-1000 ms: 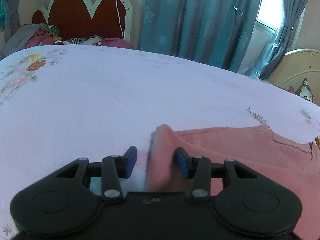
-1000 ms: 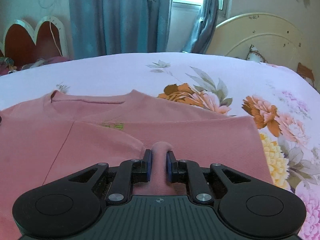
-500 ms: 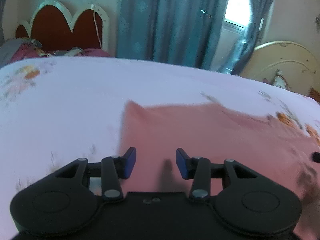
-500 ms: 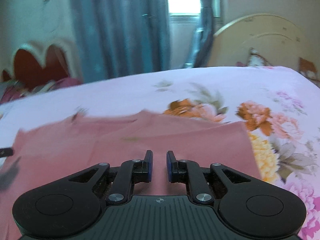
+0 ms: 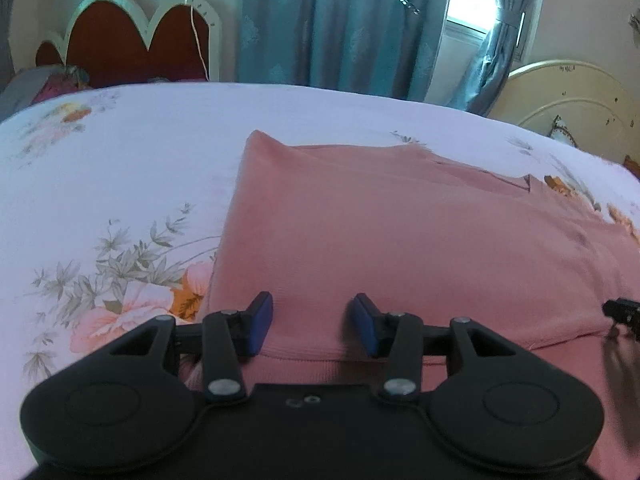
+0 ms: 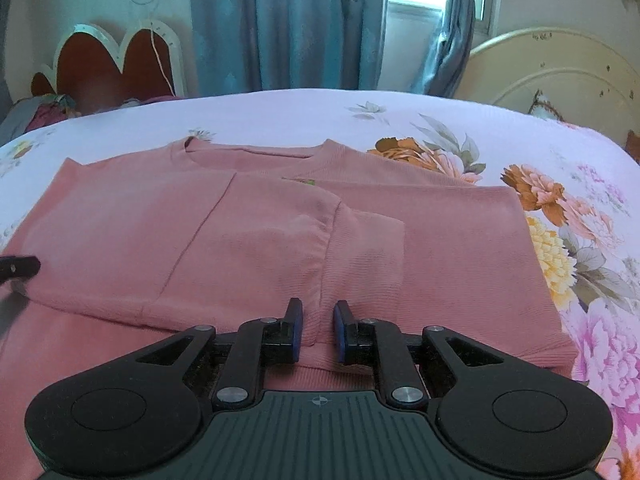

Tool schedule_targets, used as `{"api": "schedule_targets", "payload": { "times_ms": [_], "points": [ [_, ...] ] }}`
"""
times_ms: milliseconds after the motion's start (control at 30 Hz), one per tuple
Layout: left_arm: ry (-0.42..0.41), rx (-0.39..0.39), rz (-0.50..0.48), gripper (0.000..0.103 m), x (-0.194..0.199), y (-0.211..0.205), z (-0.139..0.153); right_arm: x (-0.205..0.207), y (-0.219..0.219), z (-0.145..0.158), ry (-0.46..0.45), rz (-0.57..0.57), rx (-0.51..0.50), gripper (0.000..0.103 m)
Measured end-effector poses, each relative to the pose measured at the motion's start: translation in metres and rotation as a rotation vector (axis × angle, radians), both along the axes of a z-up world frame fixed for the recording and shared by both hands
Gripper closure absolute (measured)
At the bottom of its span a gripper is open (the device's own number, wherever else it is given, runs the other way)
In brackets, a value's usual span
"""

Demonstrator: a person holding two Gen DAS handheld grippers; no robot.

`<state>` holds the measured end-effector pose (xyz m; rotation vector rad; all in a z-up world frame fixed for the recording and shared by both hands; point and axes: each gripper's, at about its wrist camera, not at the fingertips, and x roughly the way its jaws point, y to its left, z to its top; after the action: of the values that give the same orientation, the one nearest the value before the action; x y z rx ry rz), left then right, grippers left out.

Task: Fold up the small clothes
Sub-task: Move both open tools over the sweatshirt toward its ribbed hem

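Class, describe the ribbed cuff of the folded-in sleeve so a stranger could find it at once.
Start at the floral bedsheet, then the pink sweater spread on it. The sleeve cuff lies across the sweater's middle, a ribbed band past gathered fabric, unlike the curved neckline farther back.

A pink ribbed sweater (image 6: 248,232) lies flat on a floral bedsheet (image 6: 500,140), neckline toward the far edge. Both sides are folded inward, with a cuffed sleeve laid across its middle.
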<state>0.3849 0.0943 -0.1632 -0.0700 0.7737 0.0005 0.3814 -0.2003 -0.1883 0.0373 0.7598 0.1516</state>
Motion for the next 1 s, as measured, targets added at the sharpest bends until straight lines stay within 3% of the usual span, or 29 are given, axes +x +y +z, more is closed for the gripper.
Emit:
{"api": "schedule_targets", "payload": {
  "times_ms": [200, 367, 400, 433, 500, 1000],
  "points": [
    [0.020, 0.026, 0.039, 0.059, -0.013, -0.010, 0.017, -0.002, -0.012, 0.019, 0.018, 0.050, 0.040, 0.086],
    [0.018, 0.026, 0.042, 0.043, -0.041, -0.021, 0.034, -0.026, -0.029, 0.028, 0.039, 0.061, 0.121, 0.084],
    [0.022, 0.033, 0.037, 0.042, -0.047, -0.024, 0.035, -0.030, -0.030, 0.029, 0.044, 0.062, 0.124, 0.076],
    [0.025, 0.036, 0.031, 0.042, -0.052, -0.027, 0.037, -0.036, -0.032, 0.030, 0.044, 0.062, 0.127, 0.061],
    [0.033, 0.046, 0.017, 0.042, -0.062, -0.033, 0.039, -0.051, -0.034, 0.034, 0.026, 0.067, 0.123, 0.053],
    [0.047, 0.058, -0.155, 0.036, -0.147, -0.039, 0.039, -0.171, -0.032, 0.049, 0.028, -0.024, 0.033, 0.053]
  ]
}}
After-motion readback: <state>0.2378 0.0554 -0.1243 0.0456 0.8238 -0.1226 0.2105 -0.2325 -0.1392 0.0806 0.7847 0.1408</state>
